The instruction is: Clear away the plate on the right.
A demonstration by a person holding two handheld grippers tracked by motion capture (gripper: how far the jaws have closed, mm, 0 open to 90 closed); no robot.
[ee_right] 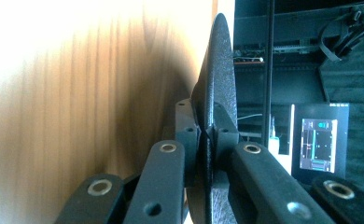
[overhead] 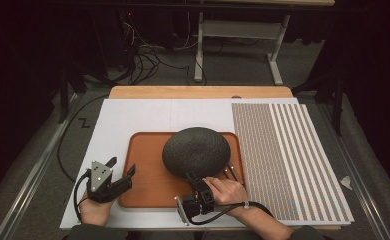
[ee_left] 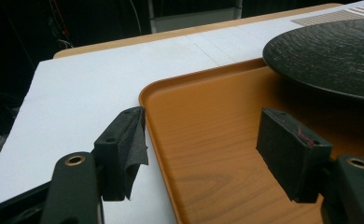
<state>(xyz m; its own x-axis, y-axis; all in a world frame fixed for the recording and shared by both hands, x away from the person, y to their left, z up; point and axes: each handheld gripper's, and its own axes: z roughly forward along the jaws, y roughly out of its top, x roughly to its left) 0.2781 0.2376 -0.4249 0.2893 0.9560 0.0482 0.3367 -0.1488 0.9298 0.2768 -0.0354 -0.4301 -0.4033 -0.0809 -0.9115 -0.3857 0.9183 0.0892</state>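
A dark, round, textured plate [overhead: 196, 151] lies over the right half of an orange-brown wooden tray [overhead: 143, 182]. My right gripper [overhead: 189, 175] is shut on the plate's near rim, held by a hand at the tray's front right. In the right gripper view the plate [ee_right: 217, 70] stands edge-on between the closed jaws of the right gripper [ee_right: 206, 133], with the tray [ee_right: 77, 93] beside it. My left gripper [overhead: 123, 166] is open at the tray's left edge. In its own view the left gripper [ee_left: 208, 149] straddles the tray rim [ee_left: 145, 93], and the plate [ee_left: 329, 56] is ahead to the right.
The tray rests on a white board [overhead: 133, 115] over a wooden table [overhead: 198, 92]. A grey-and-white striped mat [overhead: 283, 155] covers the right side, with a small scrap of paper [overhead: 345, 182] beyond it. A lit screen [ee_right: 318, 137] stands off the table.
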